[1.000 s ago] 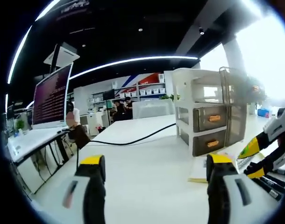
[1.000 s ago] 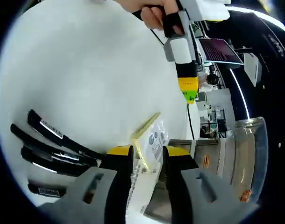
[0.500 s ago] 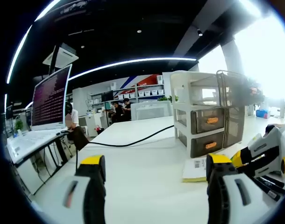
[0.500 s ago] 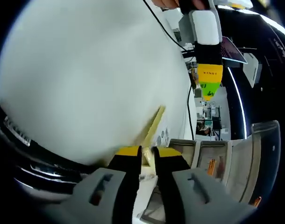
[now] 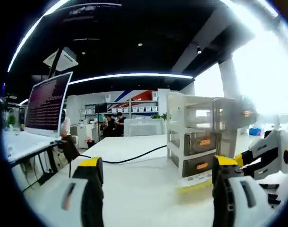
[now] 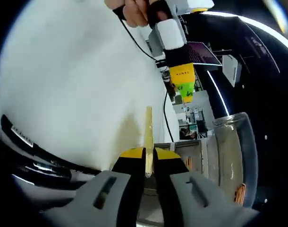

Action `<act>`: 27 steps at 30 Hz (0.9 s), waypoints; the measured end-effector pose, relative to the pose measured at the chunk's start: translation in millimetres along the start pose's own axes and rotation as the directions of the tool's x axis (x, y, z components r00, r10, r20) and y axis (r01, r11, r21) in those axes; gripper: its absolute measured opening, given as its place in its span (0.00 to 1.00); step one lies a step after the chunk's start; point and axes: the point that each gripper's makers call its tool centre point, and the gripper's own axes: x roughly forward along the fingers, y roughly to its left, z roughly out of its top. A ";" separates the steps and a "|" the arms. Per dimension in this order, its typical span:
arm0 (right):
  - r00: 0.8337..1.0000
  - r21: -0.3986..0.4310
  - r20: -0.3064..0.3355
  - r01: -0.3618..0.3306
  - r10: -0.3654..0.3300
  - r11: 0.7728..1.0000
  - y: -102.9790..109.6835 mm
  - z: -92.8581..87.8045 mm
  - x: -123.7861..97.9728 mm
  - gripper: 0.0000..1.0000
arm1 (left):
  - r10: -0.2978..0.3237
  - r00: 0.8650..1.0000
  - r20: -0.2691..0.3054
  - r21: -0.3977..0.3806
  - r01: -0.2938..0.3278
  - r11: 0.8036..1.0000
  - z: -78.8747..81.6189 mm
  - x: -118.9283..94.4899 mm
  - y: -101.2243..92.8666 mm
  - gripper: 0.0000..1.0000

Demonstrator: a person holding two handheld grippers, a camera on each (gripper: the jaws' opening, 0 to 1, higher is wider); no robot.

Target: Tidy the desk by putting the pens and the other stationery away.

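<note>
My right gripper (image 6: 144, 152) is shut on a thin yellow notepad (image 6: 148, 127), which I see edge-on, raised off the white desk (image 6: 63, 80). Several black pens (image 6: 35, 153) lie on the desk at the lower left of the right gripper view. In the left gripper view the notepad (image 5: 197, 182) shows in front of the drawer unit (image 5: 193, 139), with the right gripper (image 5: 269, 153) at its right end and the pens (image 5: 272, 188) below that gripper. My left gripper (image 5: 158, 162) hangs open over the desk, holding nothing. It appears as the left gripper (image 6: 178, 61) in a hand.
A white drawer unit with grey drawers (image 6: 196, 163) and a clear container (image 6: 233, 156) stand just behind the notepad. A black cable (image 5: 120, 159) runs across the desk. A laptop (image 5: 45, 104) sits at the far left. People stand in the room behind.
My right gripper's jaws have closed on the notepad and tipped it up off the desk, so it now shows edge-on. The left gripper stays open; its view has shifted a little.
</note>
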 end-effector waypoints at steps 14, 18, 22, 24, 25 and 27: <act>0.975 0.192 0.182 0.093 -0.128 0.977 -34.3 6.5 -77.1 0.09 | -0.611 0.791 0.029 0.129 0.603 0.787 -12.7 -26.5 -121.1 0.96; 0.965 0.219 0.226 0.086 -0.136 0.972 -32.8 14.7 -91.7 0.09 | -0.669 0.742 0.046 0.116 0.661 0.741 -10.9 -37.1 -130.3 0.93; 0.955 0.215 0.273 0.061 -0.120 0.975 -26.0 26.0 -101.3 0.09 | -0.673 0.740 -0.008 0.183 0.662 0.727 -20.0 -36.8 -135.4 0.83; 0.941 0.242 0.322 0.025 -0.105 0.970 -19.7 36.4 -104.9 0.09 | -0.681 0.731 -0.043 0.217 0.672 0.708 -26.3 -38.6 -136.5 0.76; 0.934 0.245 0.343 0.018 -0.104 0.969 -16.9 41.0 -107.7 0.09 | -0.686 0.725 -0.056 0.216 0.680 0.701 -28.6 -39.6 -137.0 0.74; 0.916 0.257 0.392 -0.024 -0.082 0.966 -13.1 50.8 -112.2 0.09 | -0.720 0.691 -0.058 0.205 0.714 0.669 -28.5 -44.9 -143.0 0.66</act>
